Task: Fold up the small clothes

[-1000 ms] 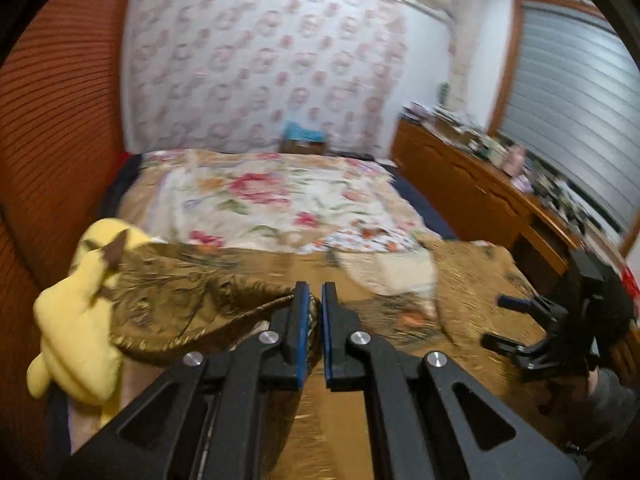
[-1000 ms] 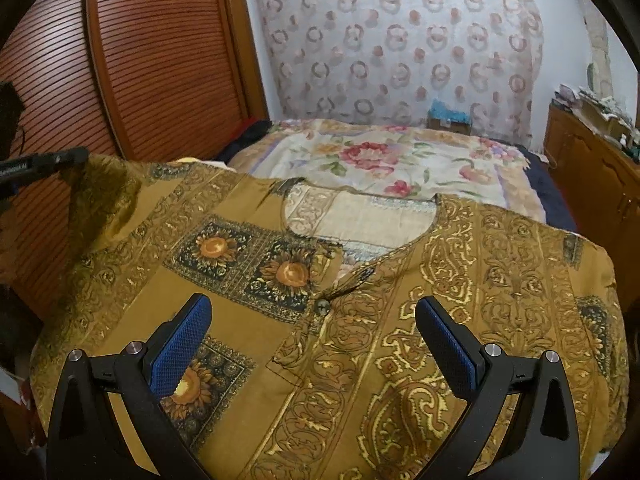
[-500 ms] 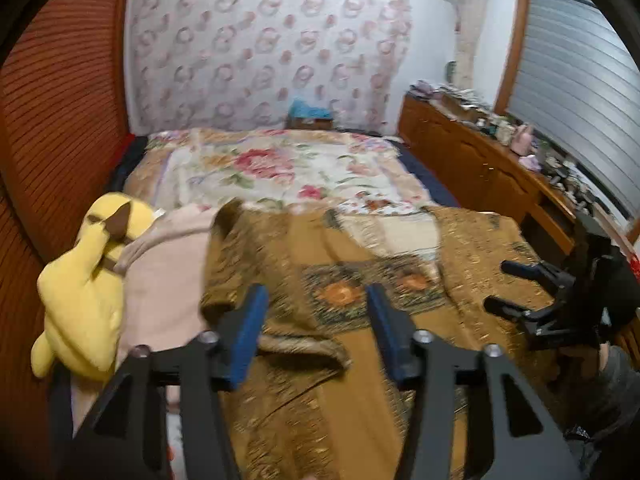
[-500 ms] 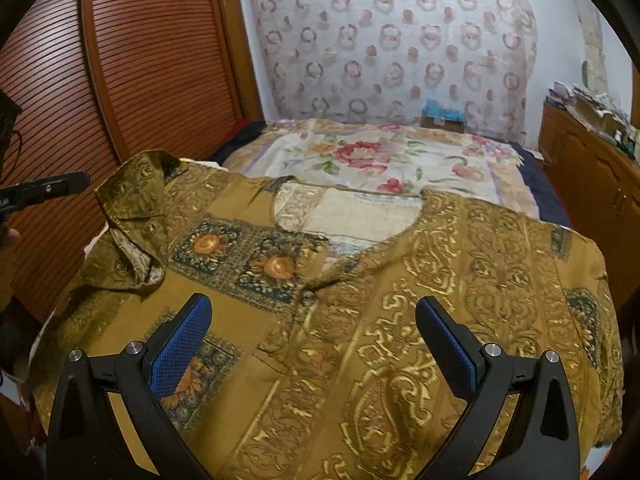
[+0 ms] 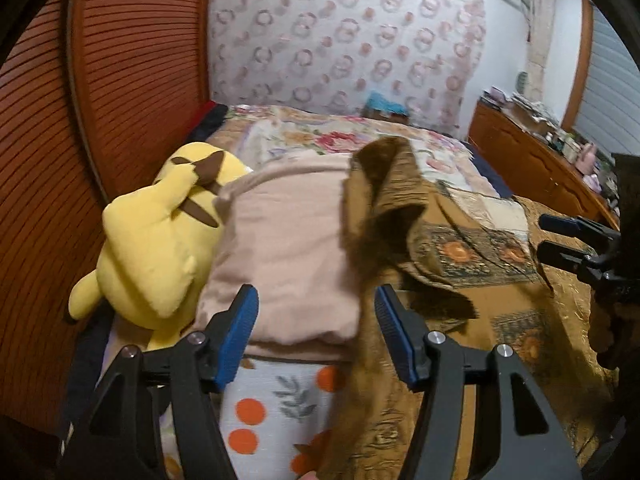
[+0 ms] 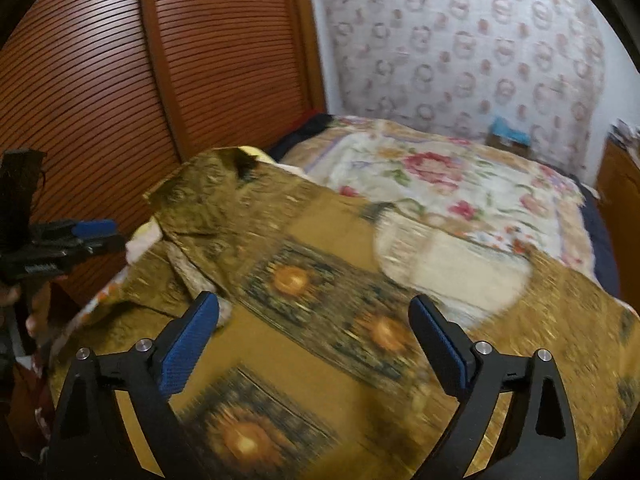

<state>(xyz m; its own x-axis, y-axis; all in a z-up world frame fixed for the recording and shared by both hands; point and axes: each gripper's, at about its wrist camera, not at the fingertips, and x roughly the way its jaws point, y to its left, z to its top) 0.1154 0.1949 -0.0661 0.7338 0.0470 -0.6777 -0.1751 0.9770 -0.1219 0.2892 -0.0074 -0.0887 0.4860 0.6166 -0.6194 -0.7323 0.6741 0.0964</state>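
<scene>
A gold-brown patterned shirt [image 6: 320, 344] with sunflower panels lies spread on the bed. Its sleeve [image 5: 384, 200] is folded in over the front and lies loose. My left gripper [image 5: 316, 332] is open at the shirt's left edge, above a beige folded cloth, with nothing pinched. It also shows at the left edge of the right wrist view as the left gripper [image 6: 80, 236]. My right gripper [image 6: 316, 320] hovers over the shirt's front, its jaws wide and closing a little, pads off the fabric. In the left wrist view the right gripper [image 5: 576, 236] sits at the far right.
A yellow plush toy [image 5: 160, 232] and a beige folded cloth [image 5: 288, 248] lie left of the shirt, over a white cloth with orange dots [image 5: 260, 408]. A floral bedspread [image 6: 440, 184] covers the far bed. Slatted wooden doors [image 6: 160, 80] stand left, a cluttered dresser [image 5: 532, 164] right.
My left gripper let go of the sleeve, opened, and dropped toward the shirt's left edge. The sleeve now lies folded inward. My right gripper swung left over the shirt.
</scene>
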